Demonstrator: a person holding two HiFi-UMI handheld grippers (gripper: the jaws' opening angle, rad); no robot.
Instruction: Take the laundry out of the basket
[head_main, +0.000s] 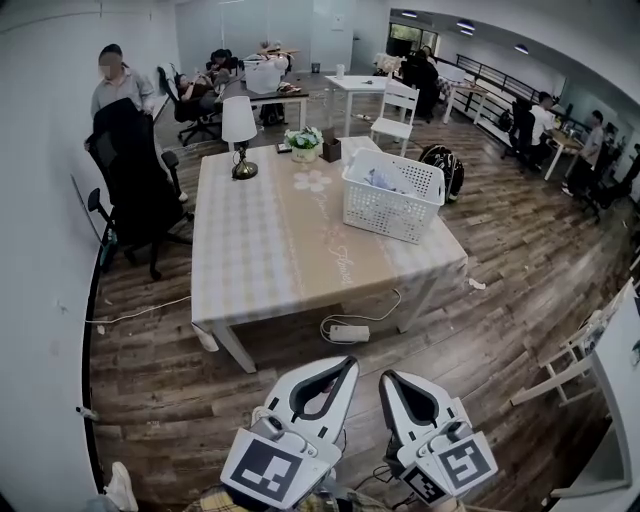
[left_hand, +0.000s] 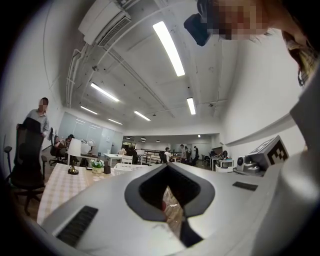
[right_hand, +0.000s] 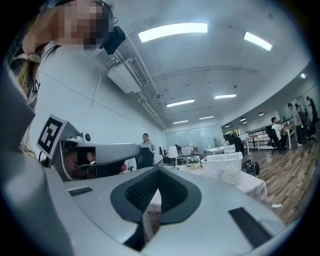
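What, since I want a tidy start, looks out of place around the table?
A power strip lies loose on the floor by the table, its cable looping; a white scrap lies on the floor to the right. The laundry basket stands upright; nothing is spilled.

Open-plan office all around me, black swivel chair (head_main: 135, 190) on the wood-plank floor (head_main: 510, 290), people (head_main: 543, 118) seated at desks along the far side, white desk (head_main: 357, 84) and chairs further back, long ceiling strip lights (left_hand: 169, 47), air-conditioning unit (left_hand: 107, 20) overhead, power strip (head_main: 348, 333) under my nearest table (head_main: 250, 260).
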